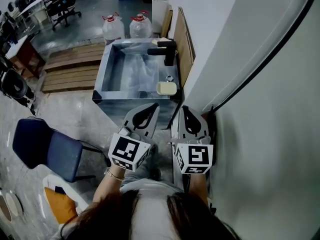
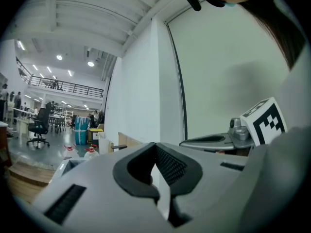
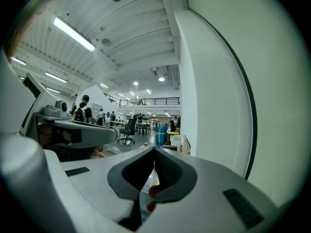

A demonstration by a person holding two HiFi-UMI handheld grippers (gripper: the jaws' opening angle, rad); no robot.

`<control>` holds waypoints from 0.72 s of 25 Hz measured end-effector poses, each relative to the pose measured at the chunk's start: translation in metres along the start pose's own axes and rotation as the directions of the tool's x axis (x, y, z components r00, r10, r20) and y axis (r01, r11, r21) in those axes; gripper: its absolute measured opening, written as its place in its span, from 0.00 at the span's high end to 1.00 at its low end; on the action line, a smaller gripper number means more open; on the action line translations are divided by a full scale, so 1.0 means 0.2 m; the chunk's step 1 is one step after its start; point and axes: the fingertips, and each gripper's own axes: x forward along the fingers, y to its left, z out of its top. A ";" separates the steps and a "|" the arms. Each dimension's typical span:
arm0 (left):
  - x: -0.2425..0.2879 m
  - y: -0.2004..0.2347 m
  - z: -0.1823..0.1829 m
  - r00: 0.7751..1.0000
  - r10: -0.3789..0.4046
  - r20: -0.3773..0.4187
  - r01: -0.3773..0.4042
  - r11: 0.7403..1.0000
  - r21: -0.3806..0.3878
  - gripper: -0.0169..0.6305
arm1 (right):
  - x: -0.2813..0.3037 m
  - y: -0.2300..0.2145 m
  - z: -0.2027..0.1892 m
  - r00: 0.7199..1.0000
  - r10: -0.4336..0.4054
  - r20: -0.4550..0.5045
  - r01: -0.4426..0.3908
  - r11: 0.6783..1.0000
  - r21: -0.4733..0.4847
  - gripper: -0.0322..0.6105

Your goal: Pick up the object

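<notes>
I am holding my left gripper [image 1: 151, 107] and right gripper [image 1: 184, 110] pressed together, empty, side by side before the steel sink [image 1: 107, 69]. The pale yellow bar [image 1: 166, 88] is lying on its right ledge.

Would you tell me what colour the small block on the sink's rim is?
The block is pale yellow, clearest in the head view.

I've got a steel sink [image 1: 111, 69] ahead, a black faucet [image 1: 165, 50] on its far rim, two water jugs [image 1: 113, 28] behind it, wooden pallets [image 1: 72, 66] left, and a blue chair [image 1: 47, 149] nearer me.
</notes>
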 end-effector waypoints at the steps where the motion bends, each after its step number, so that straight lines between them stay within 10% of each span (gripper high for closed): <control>1: 0.02 0.01 0.00 1.000 -0.001 -0.001 0.001 1.000 0.000 0.96 | 0.02 -0.01 0.00 1.000 0.002 -0.004 -0.002 1.000 -0.001 0.91; 18: 0.33 0.27 -0.08 0.999 -0.017 -0.028 0.016 0.999 -0.029 0.96 | 0.42 -0.15 -0.15 0.995 -0.007 -0.095 0.006 1.000 -0.007 0.91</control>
